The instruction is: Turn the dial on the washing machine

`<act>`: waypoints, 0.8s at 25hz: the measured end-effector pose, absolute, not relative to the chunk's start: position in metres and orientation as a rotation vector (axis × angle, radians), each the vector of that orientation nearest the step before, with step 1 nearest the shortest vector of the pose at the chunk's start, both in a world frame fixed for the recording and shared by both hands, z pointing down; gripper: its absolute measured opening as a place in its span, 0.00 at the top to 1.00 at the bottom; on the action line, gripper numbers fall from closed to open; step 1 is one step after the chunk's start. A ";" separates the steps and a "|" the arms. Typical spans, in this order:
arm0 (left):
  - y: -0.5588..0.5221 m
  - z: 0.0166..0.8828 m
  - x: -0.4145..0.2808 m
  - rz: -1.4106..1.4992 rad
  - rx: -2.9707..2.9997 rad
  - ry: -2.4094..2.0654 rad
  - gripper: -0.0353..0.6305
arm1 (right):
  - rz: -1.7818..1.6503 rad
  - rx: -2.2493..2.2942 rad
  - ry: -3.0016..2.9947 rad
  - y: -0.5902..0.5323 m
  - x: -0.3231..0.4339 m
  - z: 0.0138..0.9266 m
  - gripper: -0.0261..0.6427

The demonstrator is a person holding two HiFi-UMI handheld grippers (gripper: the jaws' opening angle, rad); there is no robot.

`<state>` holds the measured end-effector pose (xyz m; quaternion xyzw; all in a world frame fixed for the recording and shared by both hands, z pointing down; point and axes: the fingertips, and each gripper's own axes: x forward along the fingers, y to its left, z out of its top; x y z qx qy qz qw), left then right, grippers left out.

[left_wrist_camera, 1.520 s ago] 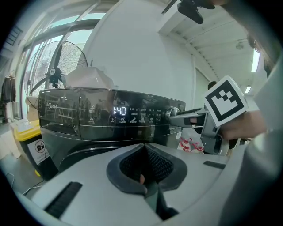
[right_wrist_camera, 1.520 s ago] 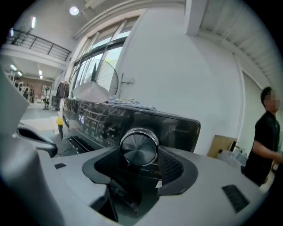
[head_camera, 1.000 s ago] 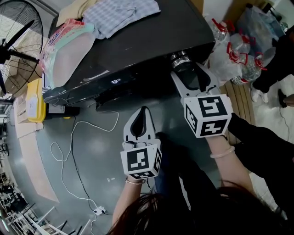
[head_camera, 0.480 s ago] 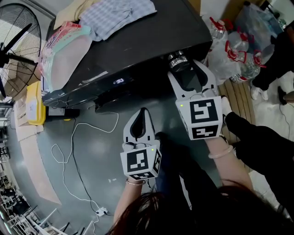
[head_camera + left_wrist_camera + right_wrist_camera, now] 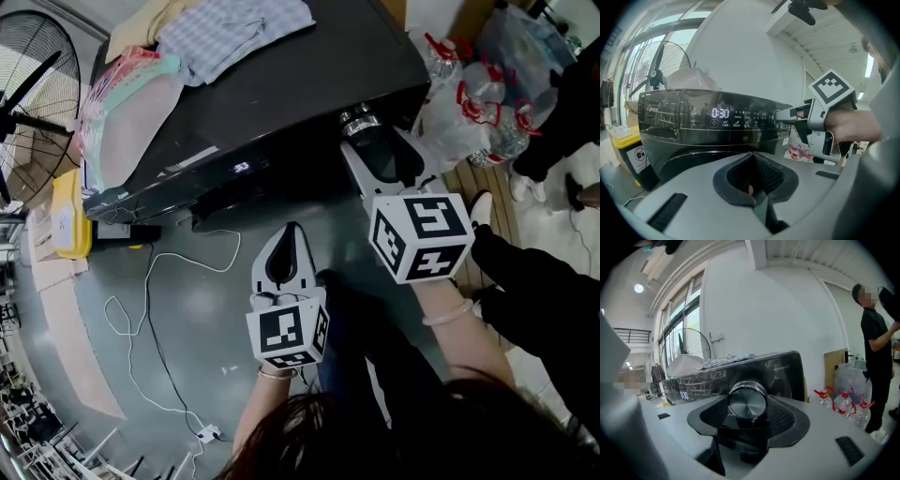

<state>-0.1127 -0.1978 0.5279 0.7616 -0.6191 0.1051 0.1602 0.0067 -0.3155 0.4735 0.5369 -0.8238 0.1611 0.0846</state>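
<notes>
Grey concrete floor (image 5: 202,314) below in the head view, with a white cable (image 5: 146,300) looping across it left of both sets of jaws. Right gripper (image 5: 373,141) reached well forward on an outstretched forearm. Its jaws straddle the round silver metal dial (image 5: 358,119) on the front of the glossy black washing machine (image 5: 281,94). Left gripper (image 5: 289,234) held nearer the body, tips aimed at the machine front but short of it. Checked cloth (image 5: 234,33) on the lid, well beyond both.

Left gripper view: jaws pressed together, nothing between them. Lit control panel (image 5: 720,113) ahead of the tips, right gripper at its right end.

Right gripper view: pads closed against either side of the dial, which sits dead centre between the jaws. Person in black (image 5: 876,357) stands far right of the jaws, against a white wall (image 5: 787,310).
</notes>
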 end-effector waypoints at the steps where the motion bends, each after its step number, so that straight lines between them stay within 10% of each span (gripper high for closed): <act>1: -0.198 0.529 -0.113 0.304 2.174 -1.767 0.93 | 0.503 1.605 -2.463 -0.316 0.007 0.474 0.54; 20: -0.200 0.526 -0.107 0.310 2.200 -1.754 0.93 | -0.131 1.421 -2.250 -0.312 -0.003 0.469 0.52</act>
